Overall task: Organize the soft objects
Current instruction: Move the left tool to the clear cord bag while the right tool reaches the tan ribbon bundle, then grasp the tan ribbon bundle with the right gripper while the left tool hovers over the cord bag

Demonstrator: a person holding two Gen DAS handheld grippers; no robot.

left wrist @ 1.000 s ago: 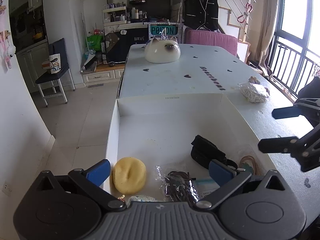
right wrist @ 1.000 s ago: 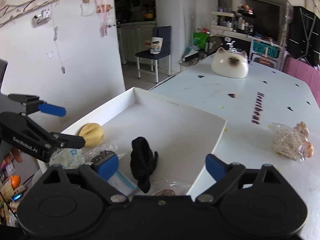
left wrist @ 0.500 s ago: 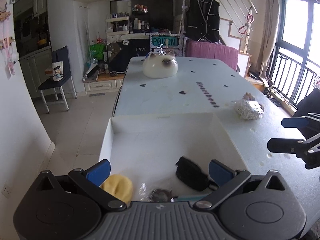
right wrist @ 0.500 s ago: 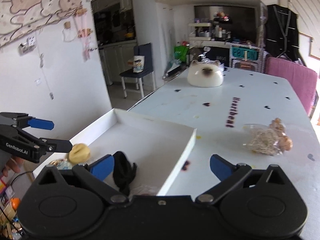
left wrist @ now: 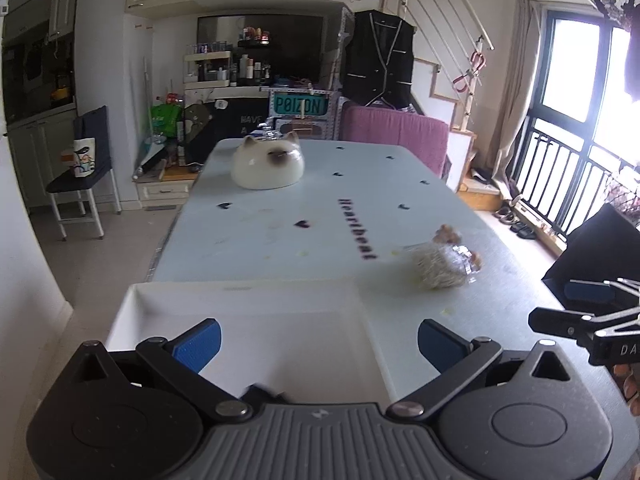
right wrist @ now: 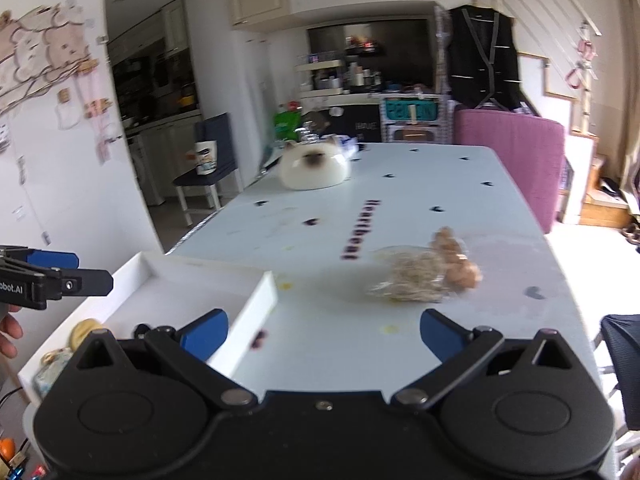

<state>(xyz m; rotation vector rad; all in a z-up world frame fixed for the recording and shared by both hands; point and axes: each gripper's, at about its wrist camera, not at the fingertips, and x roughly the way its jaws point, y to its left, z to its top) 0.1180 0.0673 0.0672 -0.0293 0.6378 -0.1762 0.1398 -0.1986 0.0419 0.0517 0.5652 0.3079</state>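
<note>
A white open box [left wrist: 248, 300] sits at the near end of the table; it also shows in the right wrist view [right wrist: 264, 284]. In it lie a yellow sponge [right wrist: 84, 330], a black soft item [right wrist: 140, 329] and a clear packet [right wrist: 50, 364], mostly hidden behind my grippers. A clear bag of tan fibres and small brown balls [left wrist: 444, 262] lies on the table right of the box, also in the right wrist view [right wrist: 424, 274]. My left gripper [left wrist: 318, 342] is open and empty above the box. My right gripper [right wrist: 322, 334] is open and empty, short of the bag.
A white cat-face cushion [left wrist: 268, 162] sits at the far end of the white table [left wrist: 320, 200]. A pink chair [left wrist: 394, 136] stands behind the table, a blue chair [left wrist: 86, 168] on the floor at left. A black chair back [left wrist: 596, 248] is at right.
Both grippers have pulled back and risen, tilting up. The box contents have slid out of the left wrist view. The right gripper has swung right, toward the bag.
</note>
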